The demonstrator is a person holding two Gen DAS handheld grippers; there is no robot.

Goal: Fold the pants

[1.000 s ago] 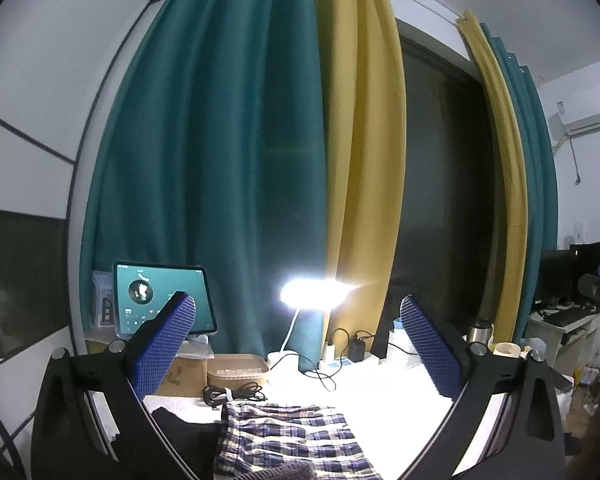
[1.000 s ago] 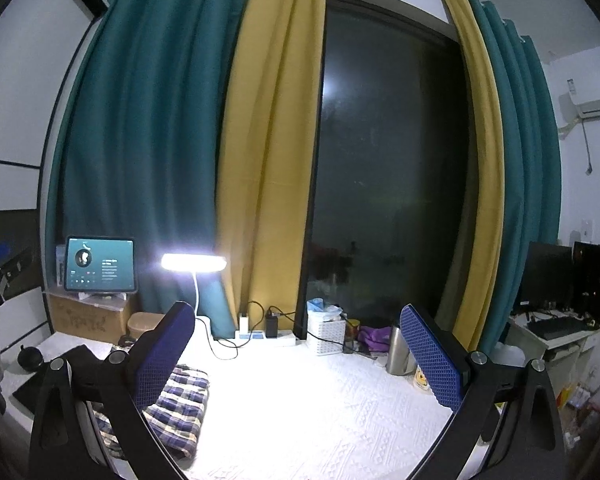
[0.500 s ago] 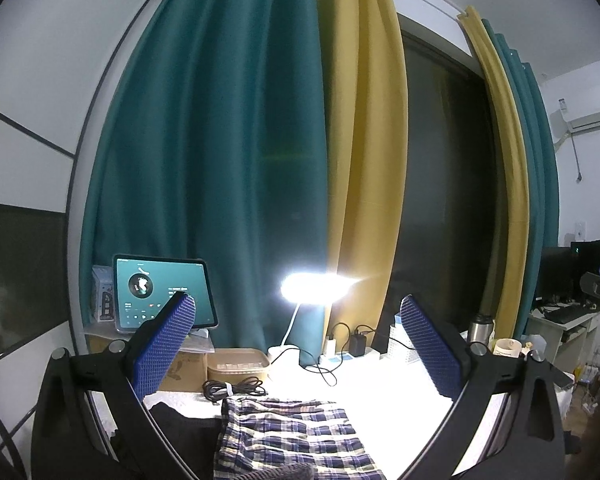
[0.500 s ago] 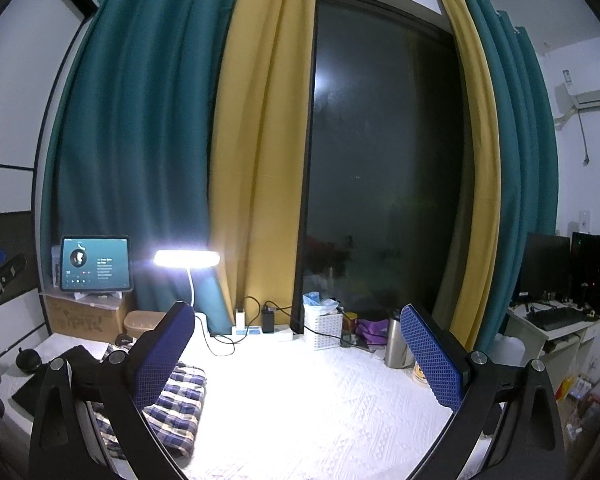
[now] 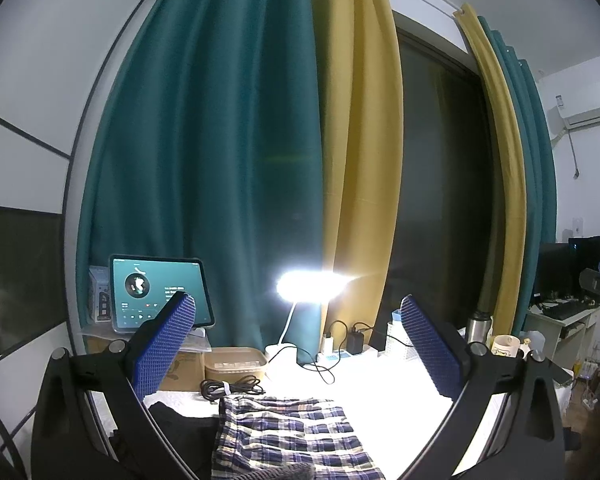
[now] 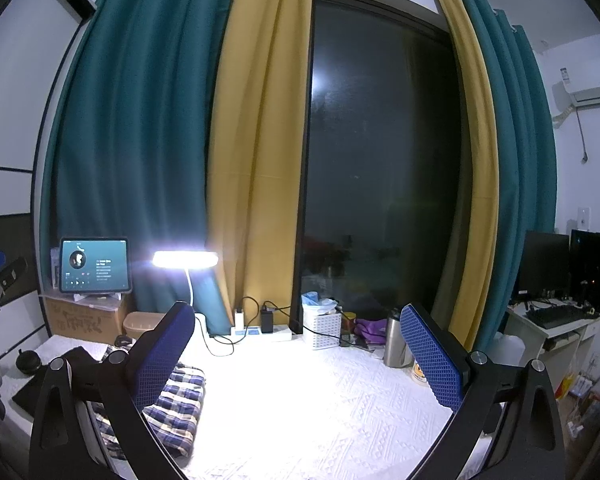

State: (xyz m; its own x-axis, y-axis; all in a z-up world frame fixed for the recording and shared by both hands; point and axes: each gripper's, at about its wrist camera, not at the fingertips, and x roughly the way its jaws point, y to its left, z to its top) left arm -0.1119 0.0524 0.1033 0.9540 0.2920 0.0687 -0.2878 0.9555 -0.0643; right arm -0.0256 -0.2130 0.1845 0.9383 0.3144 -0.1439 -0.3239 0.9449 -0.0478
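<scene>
We face tall teal and yellow curtains [image 6: 260,140] framing a dark window [image 6: 380,160], and below them a wide white table [image 6: 320,400] under a glaring desk lamp [image 6: 185,259]. On that table, over on the left side, lie the plaid pants [image 5: 288,436], looking folded into a neat block, flat on the cloth. A black garment [image 5: 180,424] sits just beside them on the left; whether the two overlap we can't quite tell from these angles.

Our left gripper [image 5: 298,344] hangs above the pants with its blue fingers spread wide and nothing between them. Our right gripper [image 6: 296,354] hovers over bare tablecloth, to the right of the pants, fingers also wide apart and empty.

At the back, a tablet [image 5: 160,294] glows on a cardboard box [image 6: 86,316]. Near it, a coiled black cable [image 5: 232,386] rests just behind the pants. A white basket [image 6: 321,326] stands by the window, and a steel flask [image 6: 394,340] stands to its right.
</scene>
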